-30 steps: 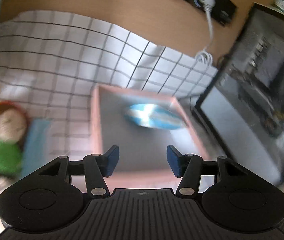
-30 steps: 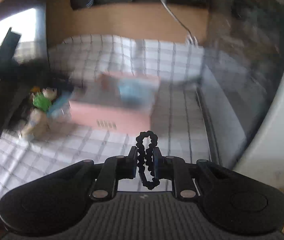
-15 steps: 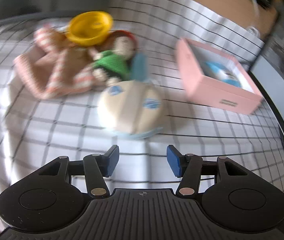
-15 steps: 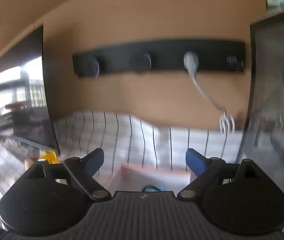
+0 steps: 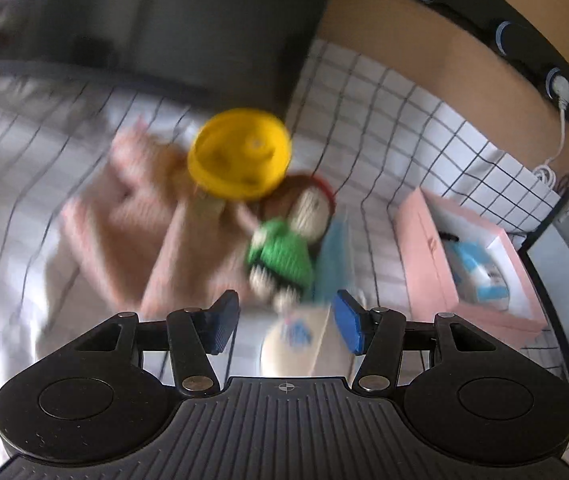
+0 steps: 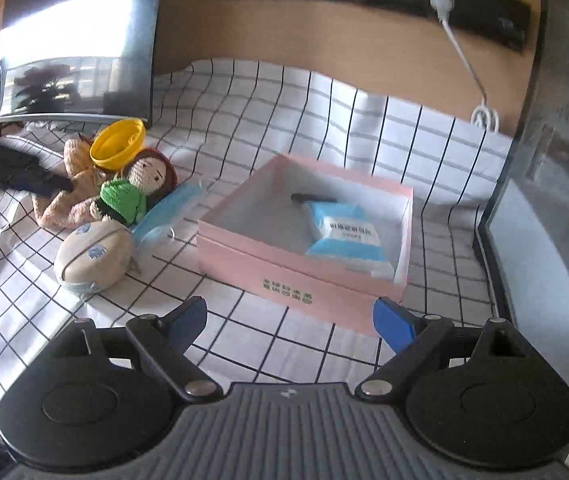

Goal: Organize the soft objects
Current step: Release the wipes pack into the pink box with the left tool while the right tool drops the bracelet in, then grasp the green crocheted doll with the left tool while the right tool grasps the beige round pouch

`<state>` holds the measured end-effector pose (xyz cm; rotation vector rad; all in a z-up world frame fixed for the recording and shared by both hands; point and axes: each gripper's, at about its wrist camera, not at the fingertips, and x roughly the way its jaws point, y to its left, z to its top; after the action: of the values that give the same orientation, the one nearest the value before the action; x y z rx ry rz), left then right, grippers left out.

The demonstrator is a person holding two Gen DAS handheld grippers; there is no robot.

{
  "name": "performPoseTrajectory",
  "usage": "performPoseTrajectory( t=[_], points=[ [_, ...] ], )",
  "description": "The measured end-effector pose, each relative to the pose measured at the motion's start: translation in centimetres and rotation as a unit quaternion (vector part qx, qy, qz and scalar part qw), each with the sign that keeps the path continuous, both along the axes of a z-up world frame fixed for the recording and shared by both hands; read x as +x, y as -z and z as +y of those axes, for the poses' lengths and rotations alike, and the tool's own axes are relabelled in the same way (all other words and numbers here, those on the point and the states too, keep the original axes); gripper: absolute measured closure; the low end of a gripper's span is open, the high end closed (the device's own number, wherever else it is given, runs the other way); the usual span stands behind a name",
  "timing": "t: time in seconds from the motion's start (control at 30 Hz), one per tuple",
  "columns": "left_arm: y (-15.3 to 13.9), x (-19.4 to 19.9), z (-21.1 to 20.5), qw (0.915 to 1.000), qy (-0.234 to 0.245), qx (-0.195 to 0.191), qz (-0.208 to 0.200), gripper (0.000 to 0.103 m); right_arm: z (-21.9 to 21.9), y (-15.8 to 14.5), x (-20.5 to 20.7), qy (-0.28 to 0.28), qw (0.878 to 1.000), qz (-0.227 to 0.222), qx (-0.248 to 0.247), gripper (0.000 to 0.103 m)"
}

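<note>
Sizing up the cream pouch (image 6: 92, 254) as the likely next pick: lying on the checked cloth (image 6: 284, 120) a little way left of the pink box (image 6: 296, 276), touching the blue face mask (image 6: 168, 212), with the knitted doll (image 6: 132, 192) just behind it. Probably light, padded and squashy, so no risk of breaking, only of bulging out of a shallow pinch; best taken across the rounded middle, pads well down either flank, not by the seam edge. Seen from the left gripper (image 5: 286, 322), blurred but plainly with pads moderately apart, pressing on nothing, the pouch showing in the picture between and beyond them; cannot say whether touching. Beyond, the doll half under a yellow bowl (image 5: 240, 158) and lying on a pink knitted piece (image 5: 132, 220): soft and limp, likely to flop, so grasp by the green body, and expect the hard bowl to tip or slide if dragged along. Mask thin and floppy, better pinched at a bunched fold than flat. Right gripper (image 6: 290, 320) spread wide and empty, poised short of the box's near wall. Inside the box already: a blue wipes packet (image 6: 344, 236) and a small black band (image 6: 312, 199), with bare floor left over for the pouch.
</note>
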<state>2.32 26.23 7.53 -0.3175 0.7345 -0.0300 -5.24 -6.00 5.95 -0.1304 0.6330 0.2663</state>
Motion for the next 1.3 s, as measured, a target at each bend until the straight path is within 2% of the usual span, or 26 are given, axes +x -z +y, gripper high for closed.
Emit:
performPoseTrajectory(
  t=[0.13,0.23,0.33,0.4,0.47,0.57,0.63,0.7,0.77,0.8,0.83,0.87,0.9,0.97,1.03,1.1,1.2,1.3],
  points=[
    [-1.6,4.2,-1.1,0.9972,0.042,0.059,-0.019,0.046,0.5,-0.4,-1.0,0.021,1.0,-0.008,0.014,0.002],
    [-1.8,6.6,-0.9,0.9945,0.024,0.095,-0.036,0.046,0.6,-0.5,-1.9,0.038,0.999,-0.009,-0.003,0.0],
    [-1.7,9.1,0.8,0.9957,-0.035,0.079,-0.035,0.046,0.3,0.0,-2.5,0.051,0.999,0.001,-0.018,0.0],
    [-1.6,10.3,1.4,0.9957,-0.051,0.067,-0.036,0.046,-0.2,0.4,-2.6,0.057,0.998,0.015,-0.021,0.0],
    [-1.4,11.2,1.0,0.9968,-0.024,0.063,-0.042,0.046,-0.8,0.8,-2.6,0.067,0.997,0.029,-0.022,0.0],
    [-0.5,12.6,-0.6,0.9959,-0.003,0.085,-0.03,0.047,-1.4,1.5,-2.4,0.081,0.995,0.049,-0.026,0.0],
    [-0.1,12.9,-1.6,0.9974,0.013,0.07,-0.01,0.047,-1.4,1.7,-2.4,0.085,0.994,0.051,-0.041,0.0],
    [-0.2,11.8,-2.8,0.997,0.043,0.062,-0.016,0.045,-1.6,1.8,-2.7,0.088,0.994,0.051,-0.044,0.0],
    [0.3,11.0,-4.4,0.9907,0.064,0.118,-0.022,0.049,-1.9,2.0,-2.5,0.092,0.993,0.062,-0.04,0.0],
    [0.9,11.1,-5.1,0.9866,0.071,0.146,-0.014,0.049,-2.0,2.2,-2.4,0.093,0.993,0.068,-0.039,0.0],
    [1.6,11.6,-5.4,0.9842,0.08,0.158,-0.001,0.046,-2.0,2.3,-2.3,0.093,0.992,0.072,-0.04,0.0],
    [2.4,12.3,-5.4,0.9842,0.087,0.154,0.016,0.04,-1.9,2.3,-2.2,0.092,0.992,0.074,-0.043,0.0],
    [3.1,13.1,-5.5,0.9846,0.089,0.147,0.033,0.04,-1.8,2.3,-2.2,0.089,0.992,0.073,-0.044,0.0],
    [4.1,14.2,-5.7,0.9827,0.078,0.163,0.04,0.038,-1.4,2.3,-2.2,0.078,0.993,0.07,-0.049,0.0],
    [5.0,15.4,-5.4,0.9831,0.061,0.166,0.048,0.04,-0.9,2.4,-2.4,0.065,0.994,0.07,-0.061,0.0],
    [6.0,15.9,-4.9,0.9858,0.064,0.145,0.055,0.041,-0.5,2.5,-2.5,0.054,0.993,0.073,-0.07,0.0],
    [6.3,15.4,-5.1,0.9832,0.08,0.158,0.044,0.051,-0.5,2.6,-2.4,0.049,0.993,0.077,-0.074,0.0],
    [5.2,13.7,-4.3,0.9883,0.078,0.126,0.038,0.054,-0.5,2.2,-2.1,0.047,0.994,0.065,-0.072,0.0]
  ],
)
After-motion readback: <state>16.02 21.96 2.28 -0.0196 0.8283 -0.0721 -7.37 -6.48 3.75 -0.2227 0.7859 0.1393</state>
